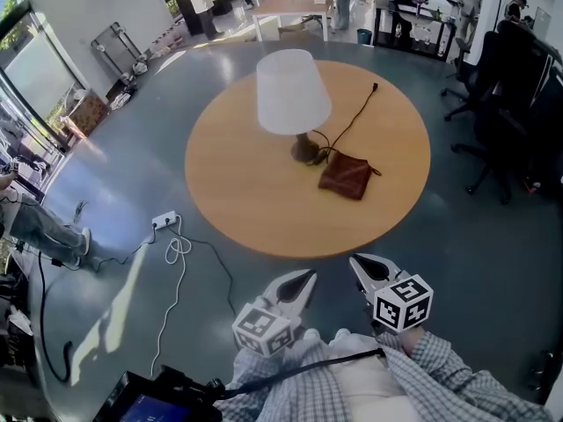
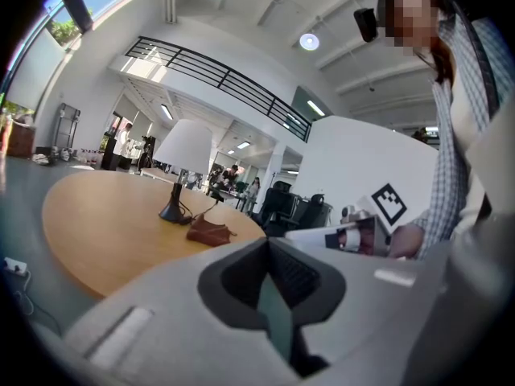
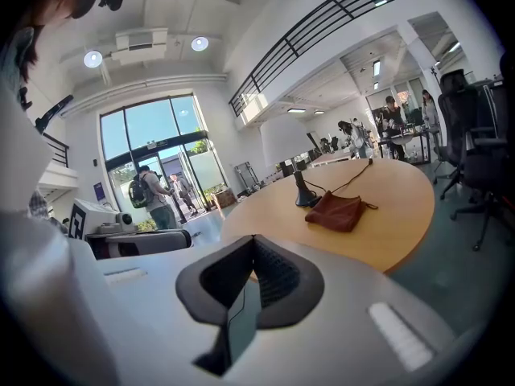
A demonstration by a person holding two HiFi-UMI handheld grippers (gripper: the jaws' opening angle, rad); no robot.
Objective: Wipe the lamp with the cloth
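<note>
1. Fingers of left gripper fully shut, nothing between them. Right gripper the same: fingers pressed together, empty.
2. Lamp upright near the middle of the round counter: white shade, thin stem, small dark base.
3. Cloth, reddish-brown and crumpled, lies just right of the lamp base on the near side. It looks to be touching the cord loops there; can't confirm.
4. Lamp cord coils at the base, then runs to the far right across the counter, plug end loose on the wood.
5. Outward: power strip with white cable on the floor at near left, office chairs at far right, people at desks in the far background.
6. Both grippers hang off the counter's near edge, over the floor and close to the person's body. Lamp and cloth sit well apart from the fingers; the cloth is roughly straight ahead of the right gripper, the lamp a little left and farther.
7. Judgement: wiping not started, cloth not yet picked up, and both fingers need opening first.
8. Risks:
   - Lifting the cloth could snag the cord loops and drag the lamp.
   - A wide shade on a small base looks tippy, so a hard sideways wipe could topple it unless the other gripper steadies the stem.
   - A shallow pinch could drop the cloth.
</note>
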